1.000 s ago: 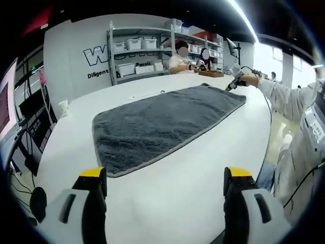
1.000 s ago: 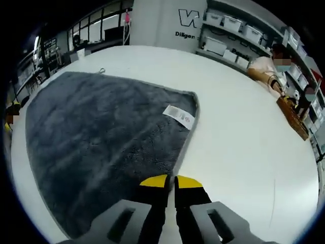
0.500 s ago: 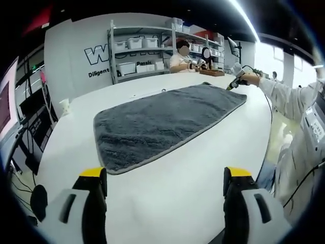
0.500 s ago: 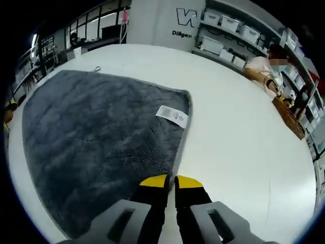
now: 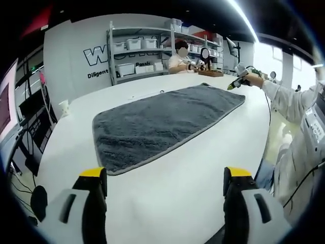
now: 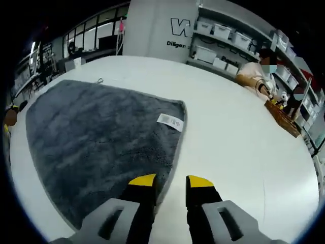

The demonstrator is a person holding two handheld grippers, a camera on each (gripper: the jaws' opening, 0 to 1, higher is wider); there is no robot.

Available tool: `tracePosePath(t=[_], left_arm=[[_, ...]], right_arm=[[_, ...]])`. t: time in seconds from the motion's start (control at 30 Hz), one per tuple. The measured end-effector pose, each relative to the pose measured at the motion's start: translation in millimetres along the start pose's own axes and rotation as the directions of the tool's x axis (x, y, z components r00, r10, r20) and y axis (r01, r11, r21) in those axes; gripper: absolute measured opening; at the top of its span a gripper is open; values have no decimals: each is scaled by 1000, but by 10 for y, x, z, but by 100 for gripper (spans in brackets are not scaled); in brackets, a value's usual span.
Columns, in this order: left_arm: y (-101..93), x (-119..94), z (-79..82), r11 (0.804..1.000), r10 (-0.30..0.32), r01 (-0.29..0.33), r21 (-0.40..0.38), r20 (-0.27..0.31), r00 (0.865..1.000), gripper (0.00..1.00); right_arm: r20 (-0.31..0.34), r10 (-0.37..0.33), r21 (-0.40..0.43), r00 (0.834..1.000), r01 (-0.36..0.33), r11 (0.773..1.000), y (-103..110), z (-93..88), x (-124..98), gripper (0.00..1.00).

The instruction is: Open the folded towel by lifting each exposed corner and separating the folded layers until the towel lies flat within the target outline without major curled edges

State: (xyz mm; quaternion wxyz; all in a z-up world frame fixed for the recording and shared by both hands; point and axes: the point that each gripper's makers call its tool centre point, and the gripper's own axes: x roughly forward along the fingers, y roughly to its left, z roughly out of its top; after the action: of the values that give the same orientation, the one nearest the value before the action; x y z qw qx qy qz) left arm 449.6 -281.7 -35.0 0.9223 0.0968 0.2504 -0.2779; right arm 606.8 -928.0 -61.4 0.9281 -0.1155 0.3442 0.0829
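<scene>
A dark grey towel (image 5: pixel 167 119) lies spread flat on the white table (image 5: pixel 167 198), with a thin pale hem all round. My left gripper (image 5: pixel 166 178) is open, its yellow-tipped jaws wide apart over bare table short of the towel's near edge. At the towel's far right corner a hand holds my right gripper (image 5: pixel 236 83) just above the cloth. In the right gripper view the towel (image 6: pixel 96 142) fills the left half, with a white label (image 6: pixel 170 120) by its far corner. My right gripper (image 6: pixel 171 183) is open over the towel's hem, with nothing between its jaws.
Metal shelves with white bins (image 5: pixel 134 51) stand behind the table, and a person (image 5: pixel 180 58) sits at its far side by a wooden box (image 5: pixel 210 73). A small white object (image 5: pixel 63 108) stands near the left edge. A sleeve (image 5: pixel 289 101) reaches in from the right.
My right gripper's jaws, shut at the towel's hem before, have parted, and that gripper has risen a little. The left gripper has held still.
</scene>
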Motion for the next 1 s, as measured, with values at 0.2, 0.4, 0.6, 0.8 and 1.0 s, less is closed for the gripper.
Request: tracePosePath(t=[0.2,0.4,0.6,0.8,1.0], left_arm=[[-77,47,18,1000,-25,25,1,4,1000,93],[-139,66,43,999,-41,41,7,7,999,92],[-167,77,0,999,-46,46,12,-13,999,92],[-181,97,27,999,-50,50,-3,-1,999,91],[-269,118,8,998,-70,70,4,-11,997,91]], right_arm=[[55,45,-28,997,-43,999,221,-55,-298,23],[110,73,-29,991,-71,997,403,-171,-495,27],[88,87,-25,992,-85,996,606,-443,-598,30],[66,86,0,994,-86,996,660,-599,-585,26],[54,72,60,996,-75,995,648,-752,-543,27]])
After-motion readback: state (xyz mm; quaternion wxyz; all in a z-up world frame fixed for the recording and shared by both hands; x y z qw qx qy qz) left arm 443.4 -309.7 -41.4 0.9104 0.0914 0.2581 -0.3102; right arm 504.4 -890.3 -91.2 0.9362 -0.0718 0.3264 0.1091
